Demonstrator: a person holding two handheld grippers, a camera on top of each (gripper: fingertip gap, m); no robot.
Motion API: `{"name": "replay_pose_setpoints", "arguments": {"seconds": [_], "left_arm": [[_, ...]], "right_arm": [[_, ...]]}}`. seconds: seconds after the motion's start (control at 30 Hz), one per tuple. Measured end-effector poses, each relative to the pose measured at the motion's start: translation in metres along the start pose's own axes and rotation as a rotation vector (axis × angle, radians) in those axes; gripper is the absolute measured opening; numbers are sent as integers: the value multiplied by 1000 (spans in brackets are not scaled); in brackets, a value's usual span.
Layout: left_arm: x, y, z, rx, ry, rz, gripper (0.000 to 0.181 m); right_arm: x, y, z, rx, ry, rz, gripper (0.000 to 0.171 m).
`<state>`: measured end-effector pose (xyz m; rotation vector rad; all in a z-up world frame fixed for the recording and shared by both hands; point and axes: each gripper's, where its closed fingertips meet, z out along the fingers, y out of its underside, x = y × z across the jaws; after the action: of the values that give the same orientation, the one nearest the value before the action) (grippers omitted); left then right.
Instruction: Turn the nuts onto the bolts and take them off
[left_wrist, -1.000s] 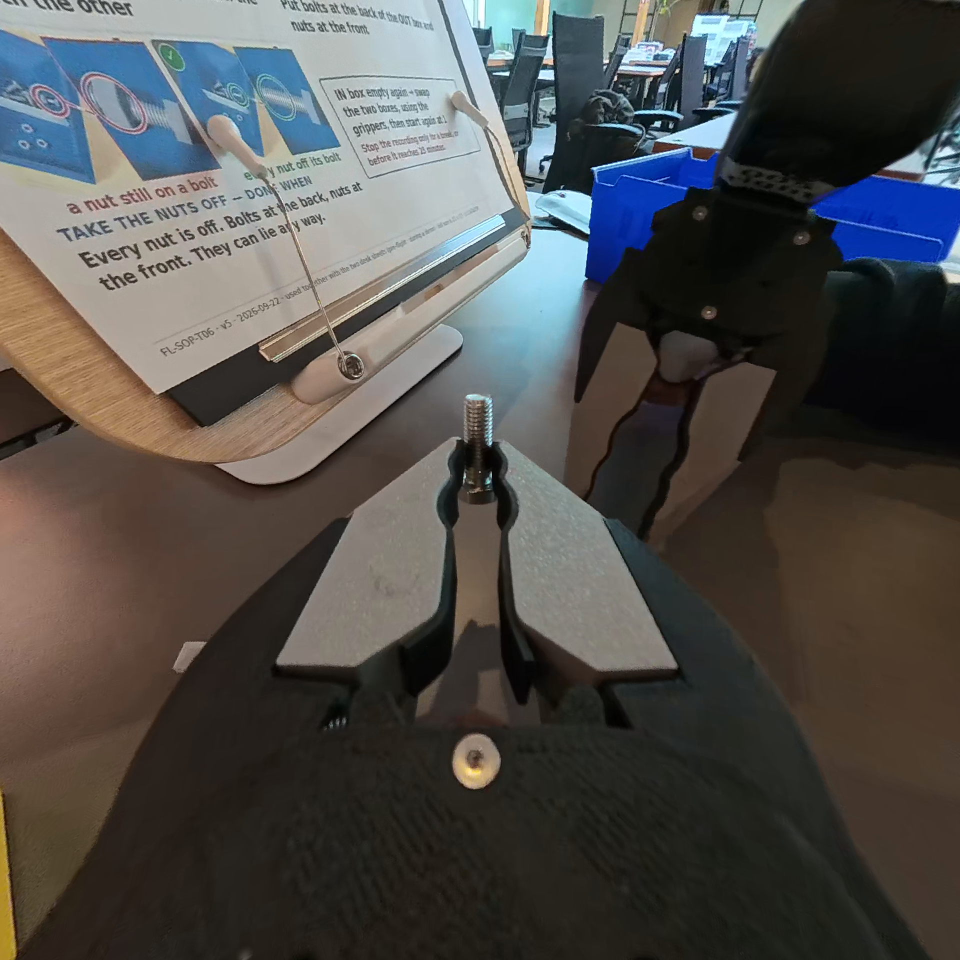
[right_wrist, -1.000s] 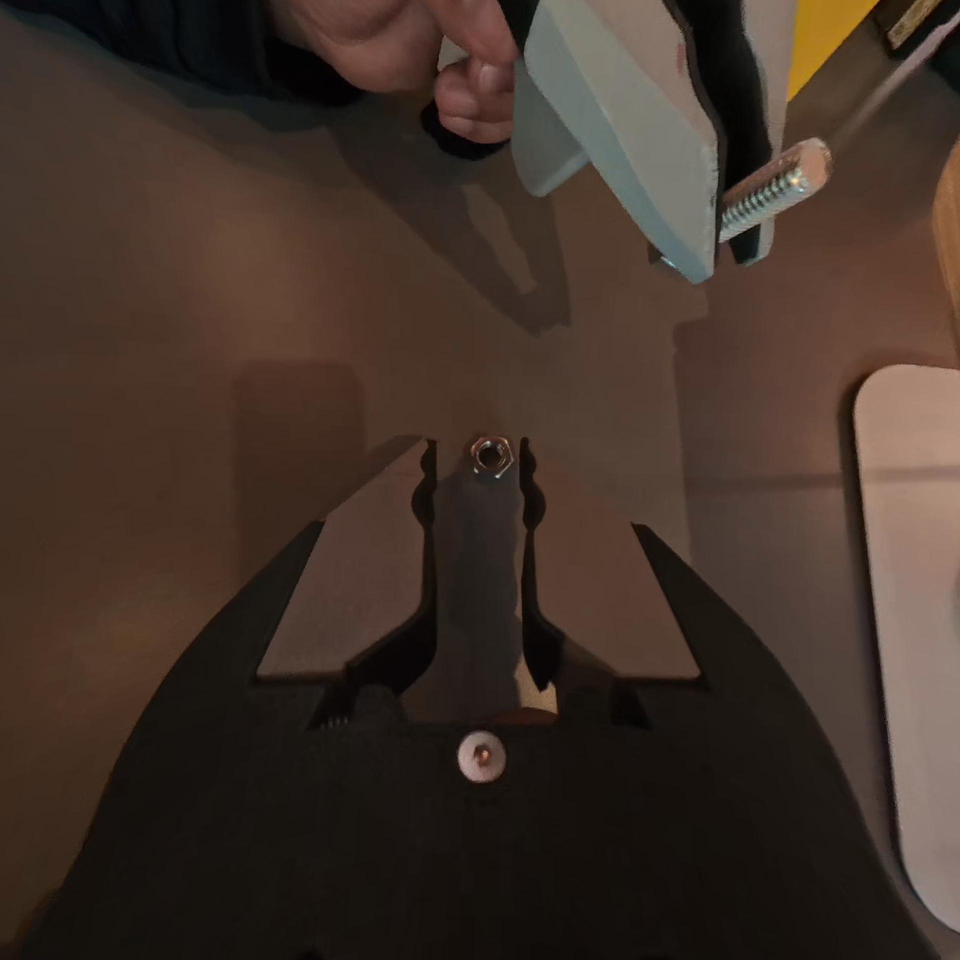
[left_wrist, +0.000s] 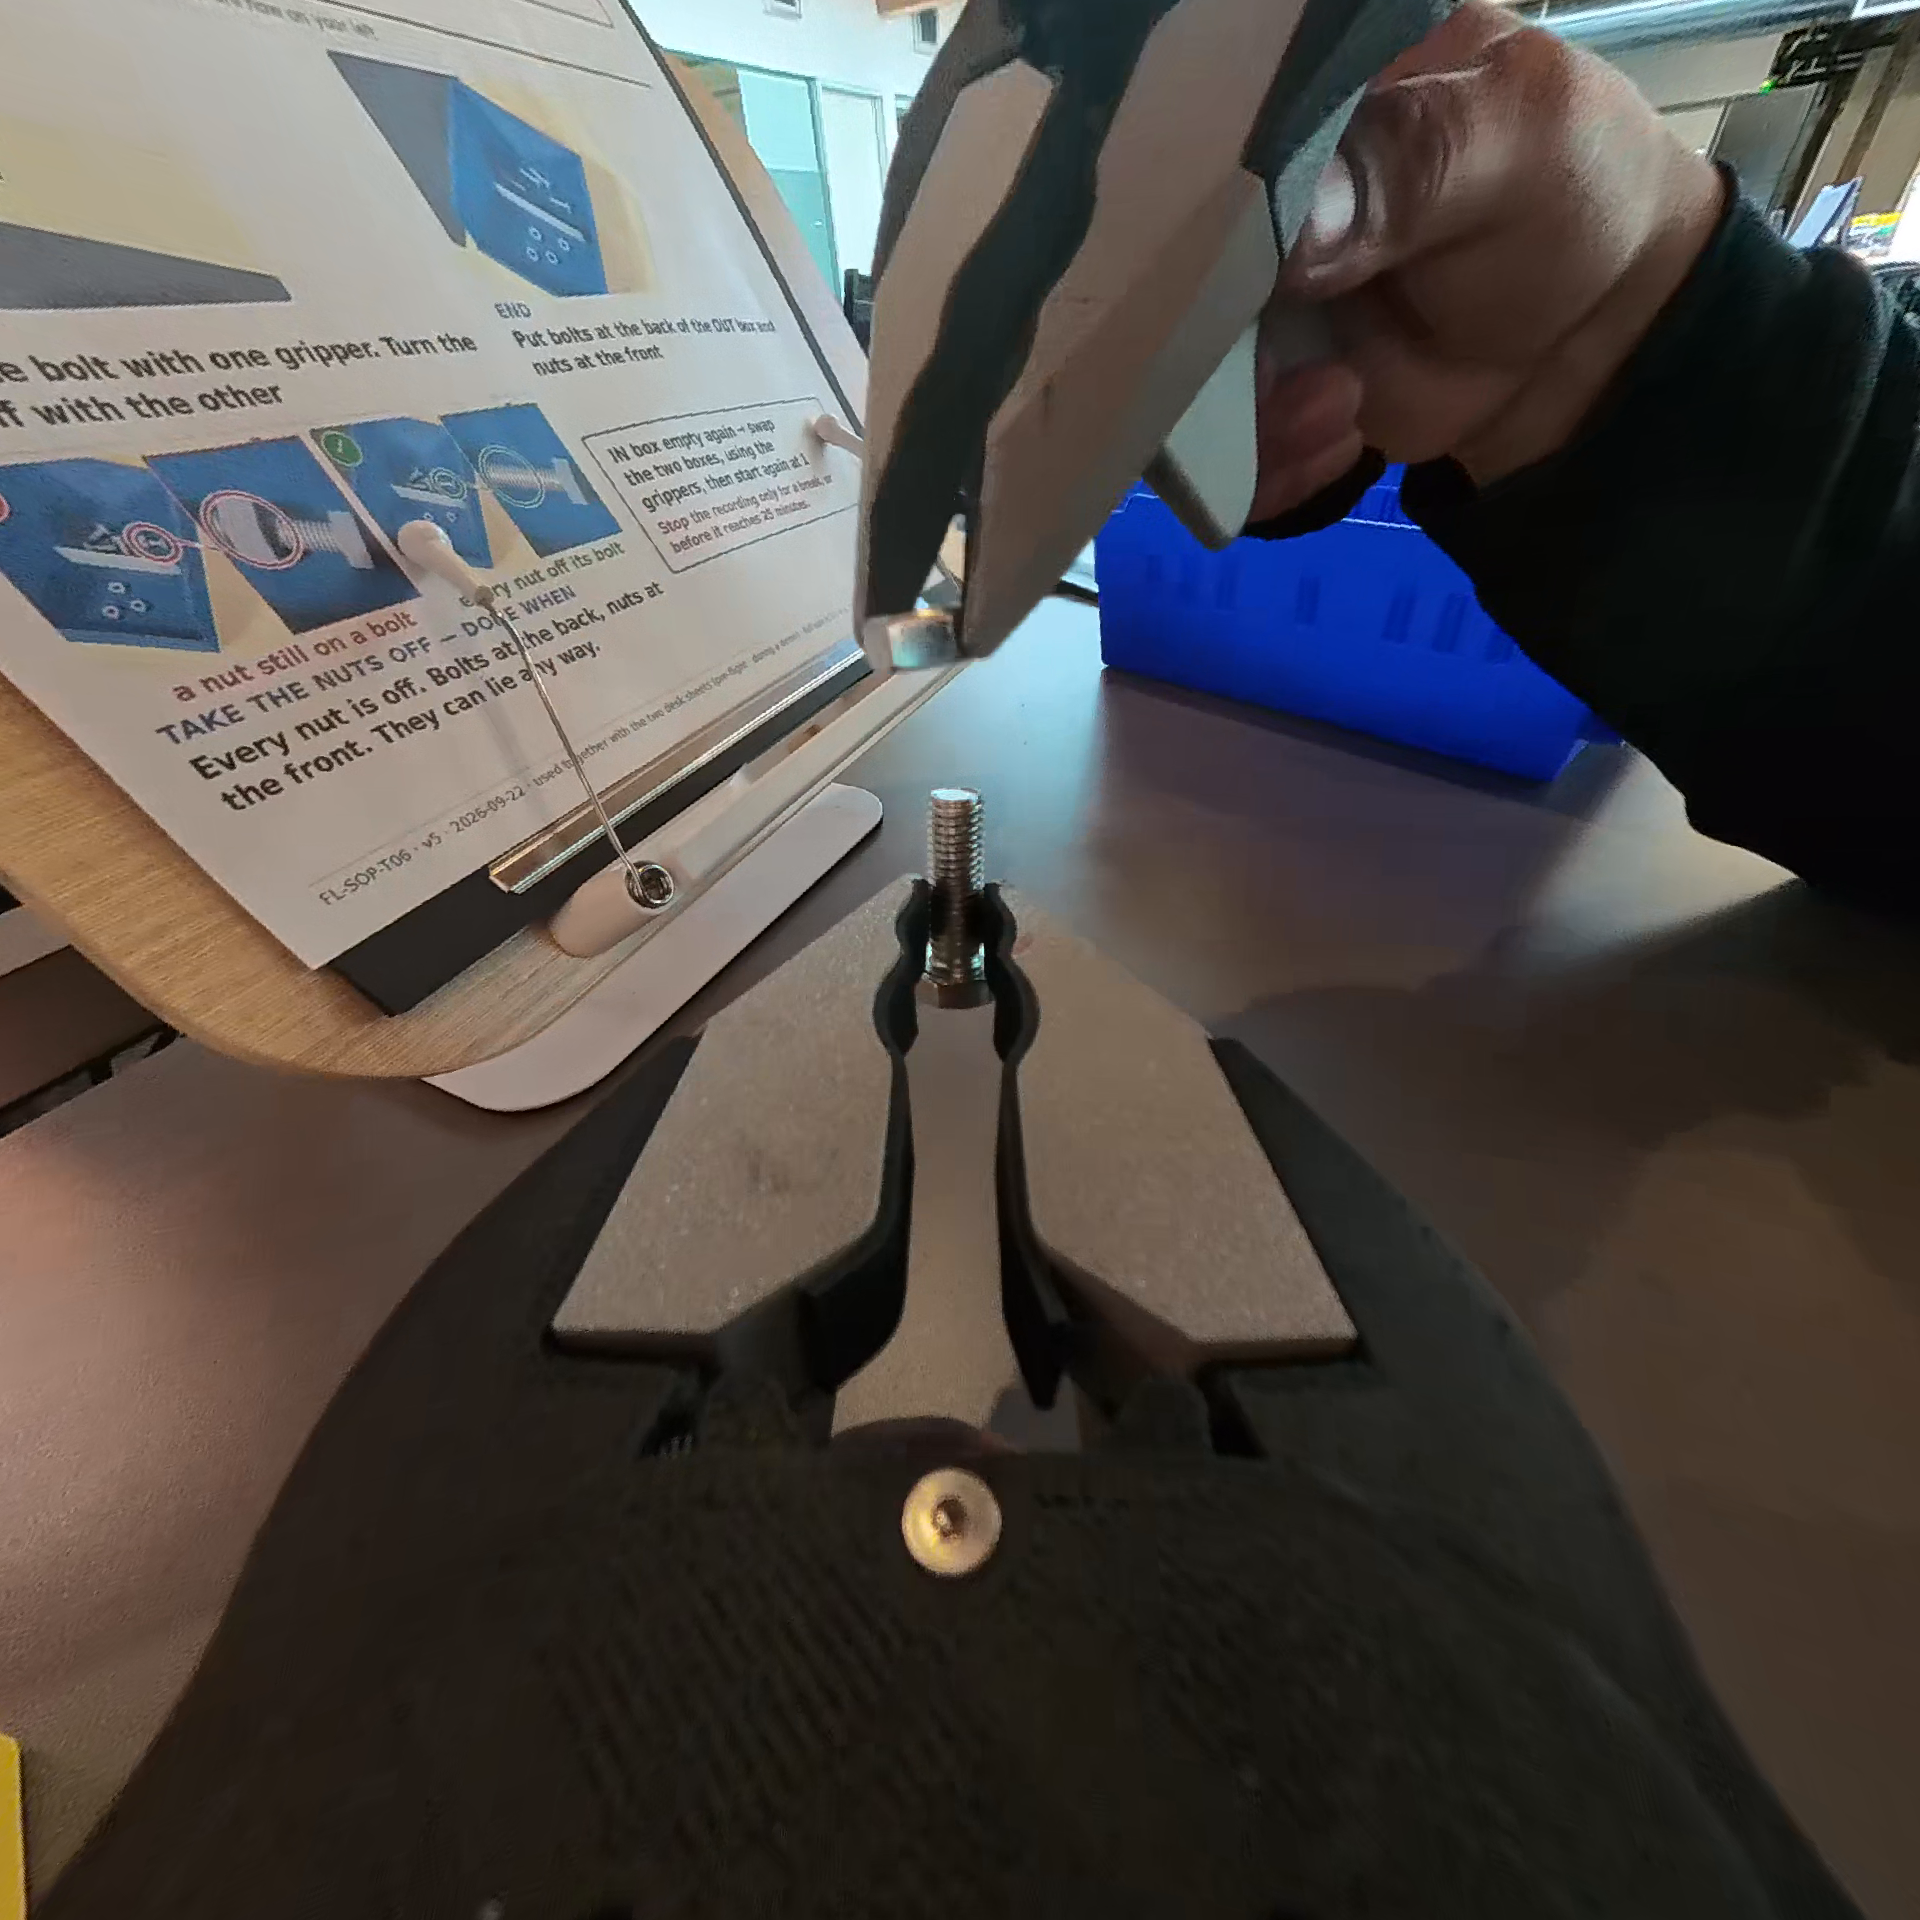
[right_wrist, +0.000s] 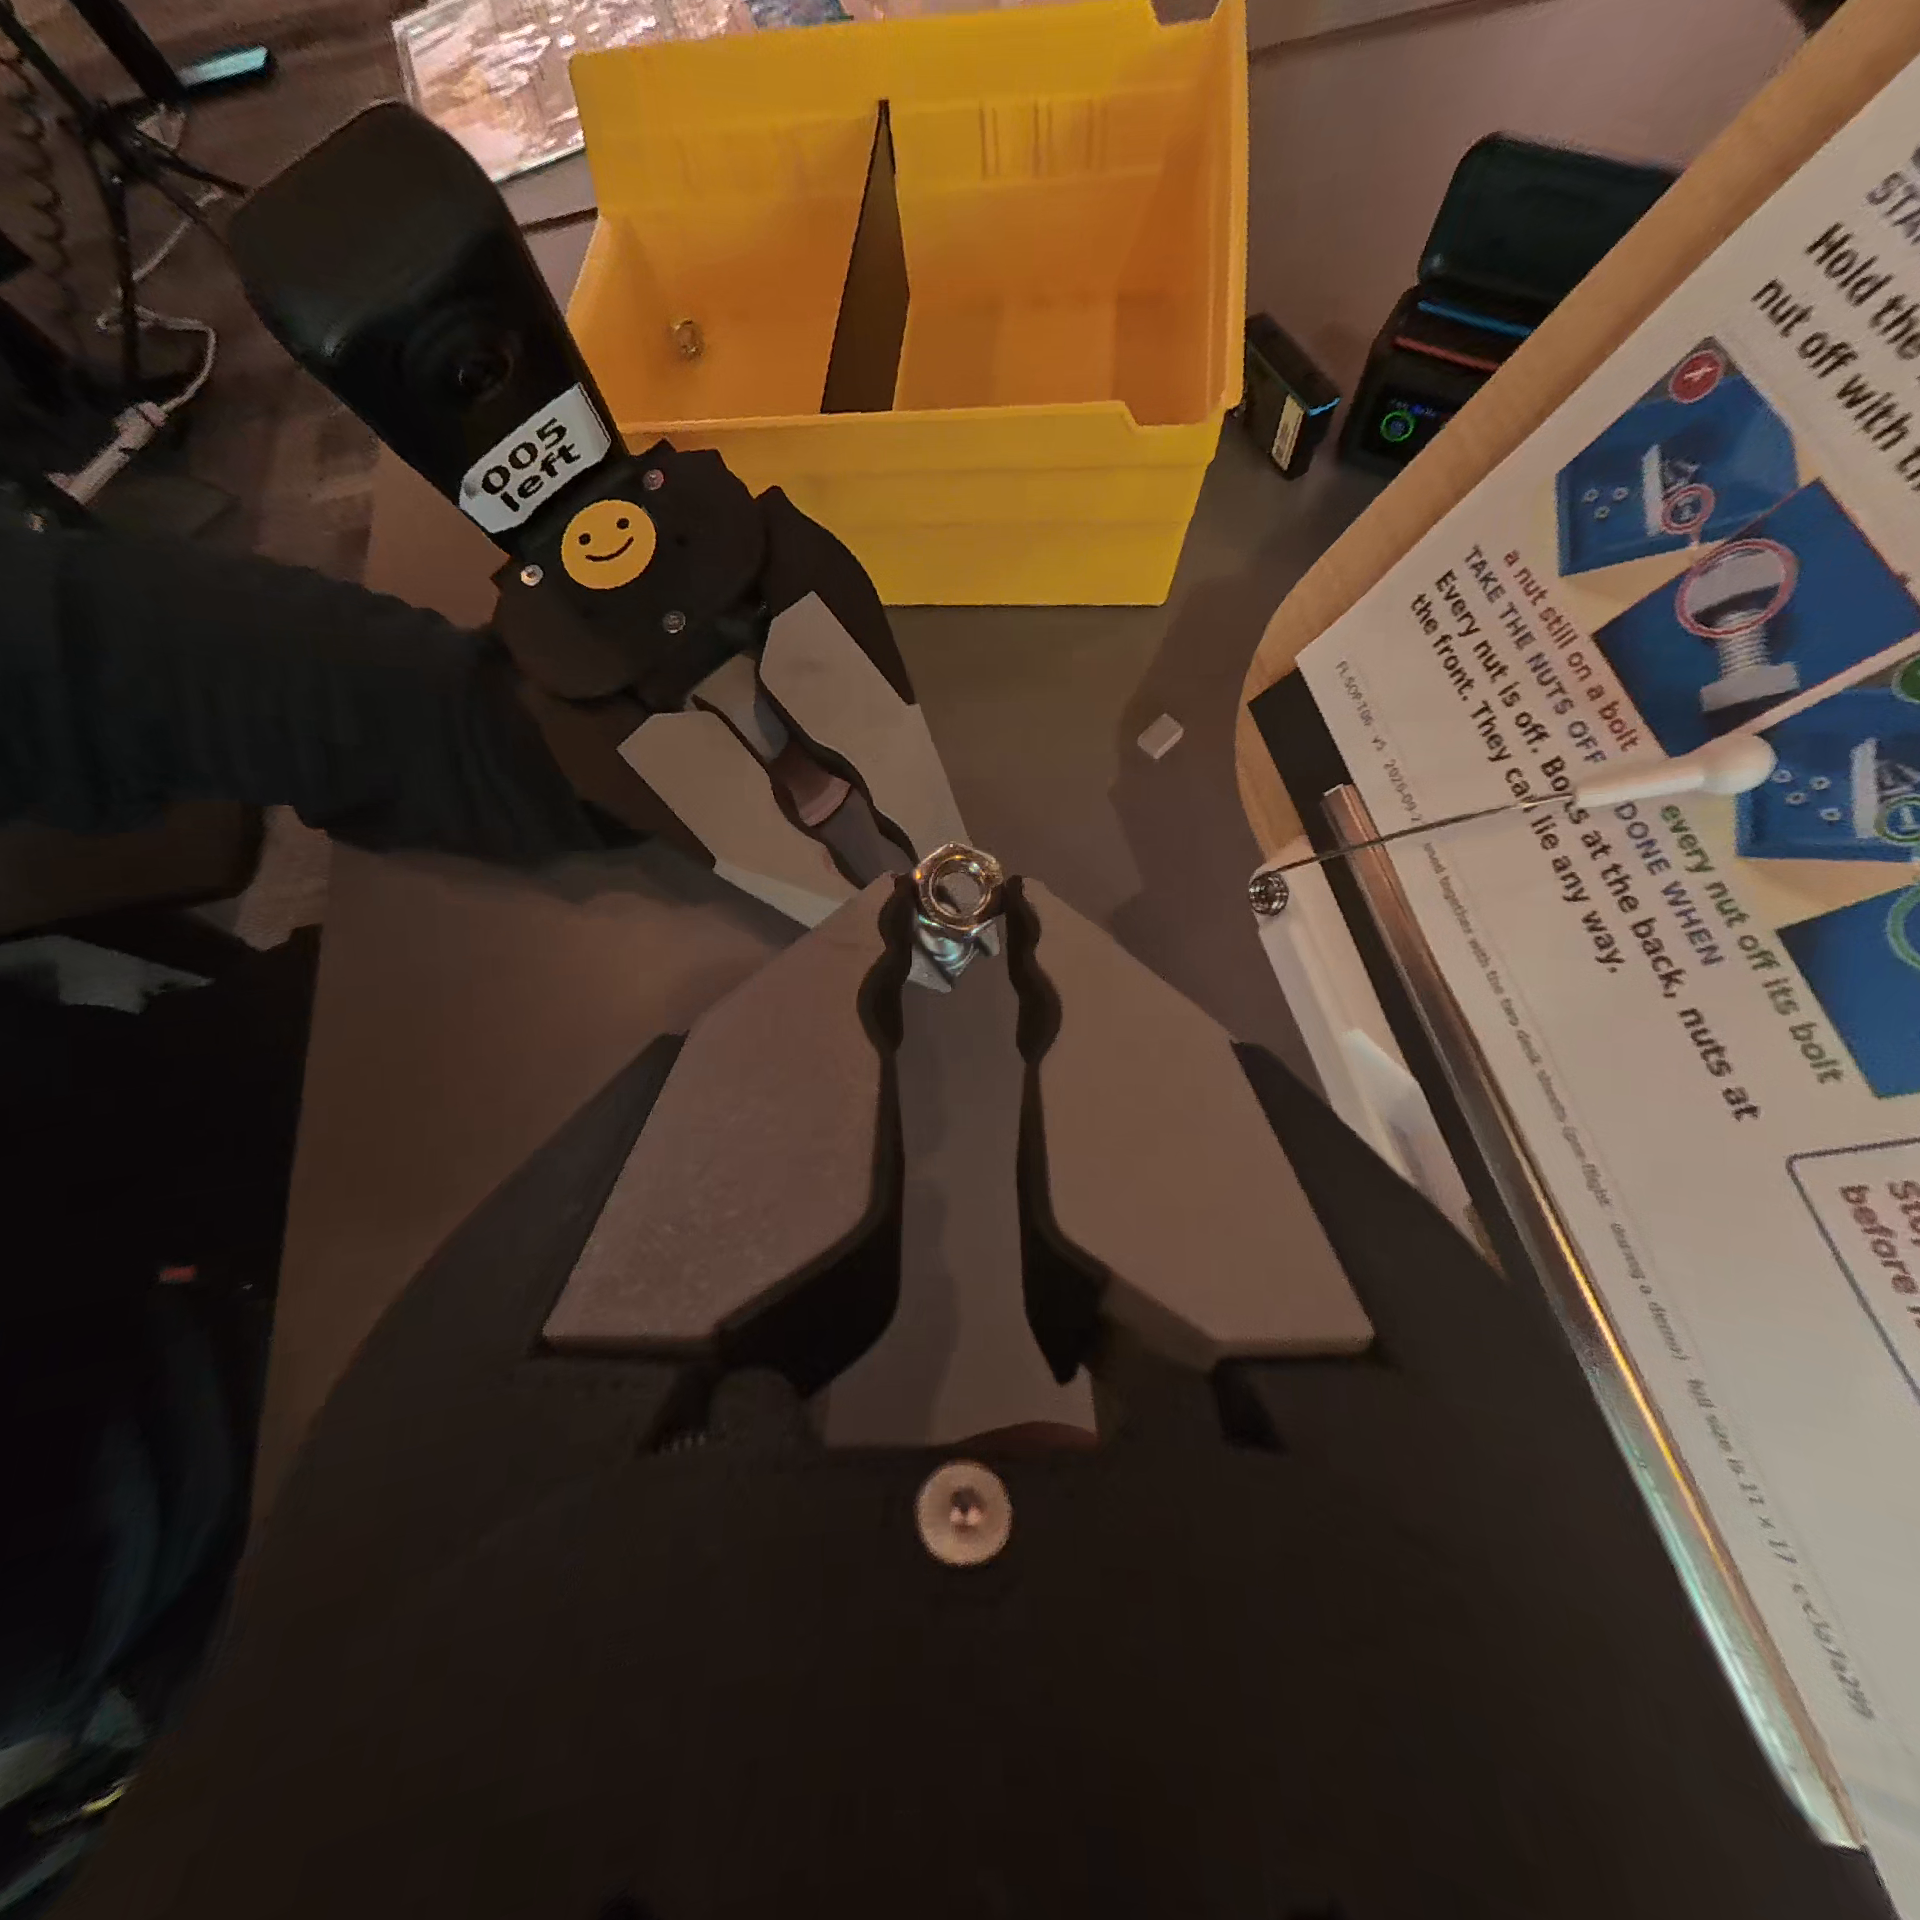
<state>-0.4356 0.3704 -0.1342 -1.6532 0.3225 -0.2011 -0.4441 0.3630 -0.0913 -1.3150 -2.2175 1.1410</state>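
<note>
My left gripper (left_wrist: 954, 920) is shut on a silver bolt (left_wrist: 956, 847), gripping it near the head, and the threaded end sticks out past the fingertips. My right gripper (left_wrist: 920, 623) reaches down from above, shut on a silver hex nut (left_wrist: 914, 642). The nut hangs a short way above the bolt's tip, apart from it. In the right wrist view the right gripper (right_wrist: 956, 899) holds the nut (right_wrist: 958, 891) with its hole facing the camera. The bolt (right_wrist: 948, 961) shows just behind it, in the left gripper (right_wrist: 914, 842).
A wooden document stand with an instruction sheet (left_wrist: 364, 520) stands left of the bolt; it also shows in the right wrist view (right_wrist: 1610, 831). A blue bin (left_wrist: 1299, 623) sits behind. A yellow divided bin (right_wrist: 935, 499), black devices (right_wrist: 1455, 343) and a small white piece (right_wrist: 1161, 736) lie on the dark table (left_wrist: 1351, 935). About 5 centimetres separates my left fingertips from my right. The left tips stand about 15 centimetres off the small white piece (right_wrist: 1161, 736).
My right gripper has swung round with the nut, from pointing down at the table to just above the bolt's tip. My left gripper still holds the bolt.
</note>
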Motion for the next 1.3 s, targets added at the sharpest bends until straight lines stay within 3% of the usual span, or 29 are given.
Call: {"name": "replay_pose_setpoints", "arguments": {"seconds": [0.83, 1.3], "left_arm": [[-3, 1, 0, -10, -11, -38, 7], [4, 17, 8, -110, -26, 73, 7]], "right_arm": [[0, 14, 21, -87, 10, -32, 15], [1, 36, 21, -228, 57, -54, 14]]}}
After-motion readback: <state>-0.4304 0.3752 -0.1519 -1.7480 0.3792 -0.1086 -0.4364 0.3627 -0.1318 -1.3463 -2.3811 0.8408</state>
